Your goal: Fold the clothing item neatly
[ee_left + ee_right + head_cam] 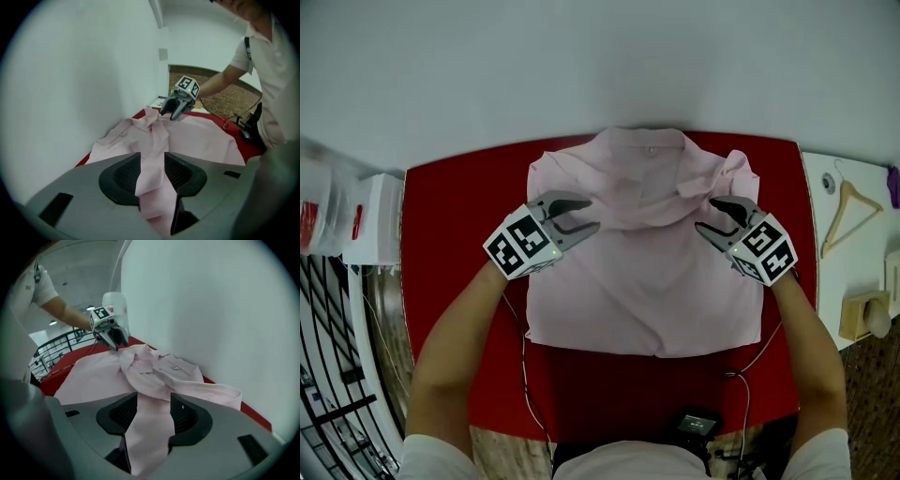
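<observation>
Gripping pink shirt (647, 281) folds: left gripper (589, 214) on left edge, right gripper (706, 214) on right edge.

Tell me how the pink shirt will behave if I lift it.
Likely floppy: the pink shirt sags in a limp strip between the jaws of the left gripper. Probably light: thin cloth, lying flat and wrinkled on the red table. Lifted by two pinches, its middle would probably droop and the folds slip.

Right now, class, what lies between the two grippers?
The pink shirt: in the head view its body spans the gap between left gripper and right gripper.
</observation>
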The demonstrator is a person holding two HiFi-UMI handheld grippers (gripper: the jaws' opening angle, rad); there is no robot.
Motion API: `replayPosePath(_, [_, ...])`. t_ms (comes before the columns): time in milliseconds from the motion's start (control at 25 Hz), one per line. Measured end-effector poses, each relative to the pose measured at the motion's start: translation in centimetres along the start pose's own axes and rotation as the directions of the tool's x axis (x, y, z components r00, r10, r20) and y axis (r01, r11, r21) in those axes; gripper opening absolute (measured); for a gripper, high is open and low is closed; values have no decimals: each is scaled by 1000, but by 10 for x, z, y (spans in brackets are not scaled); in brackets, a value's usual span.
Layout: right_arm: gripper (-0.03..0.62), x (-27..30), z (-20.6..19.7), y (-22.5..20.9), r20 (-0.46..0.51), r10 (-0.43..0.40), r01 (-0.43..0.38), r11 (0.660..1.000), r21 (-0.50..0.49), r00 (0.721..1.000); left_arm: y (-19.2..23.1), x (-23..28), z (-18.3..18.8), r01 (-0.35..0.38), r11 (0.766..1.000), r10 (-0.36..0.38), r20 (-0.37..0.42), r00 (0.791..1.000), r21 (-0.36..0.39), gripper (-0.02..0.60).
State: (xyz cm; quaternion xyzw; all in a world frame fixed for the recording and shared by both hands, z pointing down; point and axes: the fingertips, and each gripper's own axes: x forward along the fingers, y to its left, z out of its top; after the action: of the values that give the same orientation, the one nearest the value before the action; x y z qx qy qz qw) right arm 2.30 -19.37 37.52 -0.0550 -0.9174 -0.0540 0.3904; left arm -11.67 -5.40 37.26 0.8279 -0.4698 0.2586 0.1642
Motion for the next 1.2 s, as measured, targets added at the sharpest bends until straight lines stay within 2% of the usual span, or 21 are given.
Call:
replayPosePath(200, [228, 5, -6, -4, -57, -29, 22, 993, -119, 998, 4, 4, -19, -23, 996, 30, -90, 995, 81, 153])
replayPosePath(360, [225, 8, -8, -15, -106, -69, 44, 973, -228, 992, 16, 3, -30, -47, 991, 64, -135, 989, 124, 153])
replayPosePath(480, [218, 14, -10, -21, -157, -110, 49, 936, -350, 981, 23, 2, -35, -47, 987, 73, -164, 984, 154, 156])
replayPosePath(640, [209, 27, -18, -23, -236, -144, 2, 859, -512, 961, 26, 8, -44, -13, 975, 63, -219, 974, 224, 173])
replayPosePath(720, [206, 30, -18, -24, -255, -156, -16, 824, -566, 954, 26, 10, -46, 12, 967, 51, -242, 969, 255, 188])
replayPosePath(800, [190, 31, -14, -27, -255, -169, -16, 807, -590, 952, 29, 10, -45, 28, 961, 45, -254, 966, 276, 207])
replayPosePath(840, [170, 31, -11, -29, -253, -174, -11, 805, -593, 952, 31, 9, -44, 31, 959, 44, -257, 965, 280, 210])
replayPosePath(960, [58, 32, -10, -36, -254, -199, 8, 802, -598, 946, 41, 9, -43, 31, 962, 43, -263, 964, 271, 219])
replayPosePath(1080, [30, 32, -8, -46, -247, -222, 37, 809, -586, 943, 55, 12, -48, 17, 971, 55, -291, 955, 240, 219])
replayPosePath(1200, [25, 30, 0, -61, -217, -249, 103, 846, -523, 944, 67, 13, -55, -13, 989, 59, -305, 951, 150, 203])
